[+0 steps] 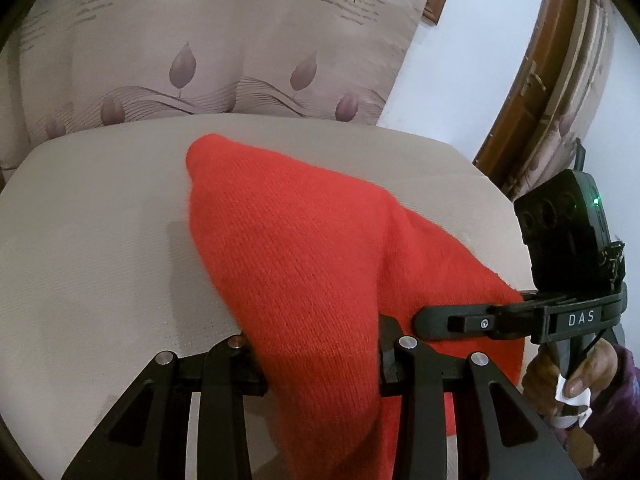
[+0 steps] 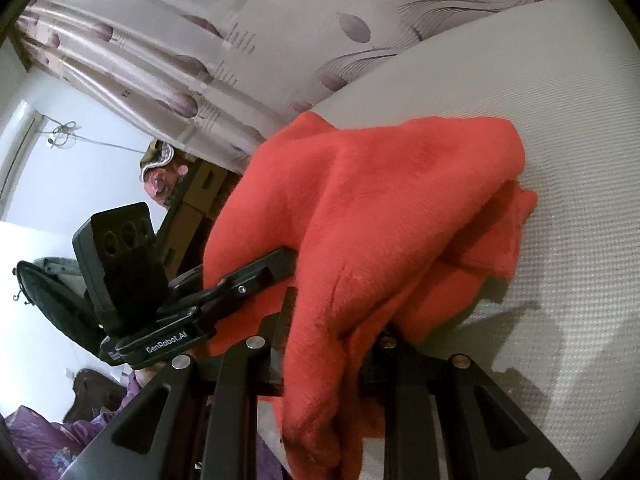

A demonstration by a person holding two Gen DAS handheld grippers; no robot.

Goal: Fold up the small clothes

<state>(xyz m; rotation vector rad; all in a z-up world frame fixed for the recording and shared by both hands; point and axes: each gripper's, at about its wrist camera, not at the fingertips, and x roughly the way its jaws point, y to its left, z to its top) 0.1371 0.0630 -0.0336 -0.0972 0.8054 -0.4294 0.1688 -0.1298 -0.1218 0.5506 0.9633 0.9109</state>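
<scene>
You hold the red knit garment (image 1: 304,248) clamped in both the left gripper (image 1: 320,352) and the right gripper (image 2: 324,344), lifting one edge off the white table (image 1: 100,240) to fold it toward the far edge.

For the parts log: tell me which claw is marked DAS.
The right claw, seen from the left wrist camera, bears DAS; the left claw reads GenRobot.AI instead. Both grip the red knit garment.

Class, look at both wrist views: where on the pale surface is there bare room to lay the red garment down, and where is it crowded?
Bare table lies left of the red knit garment, up to the far edge by the patterned curtain. In the right wrist view, bare surface also lies right of the garment. It is crowded at the near edge, where the left gripper and right gripper hold the cloth.
</scene>
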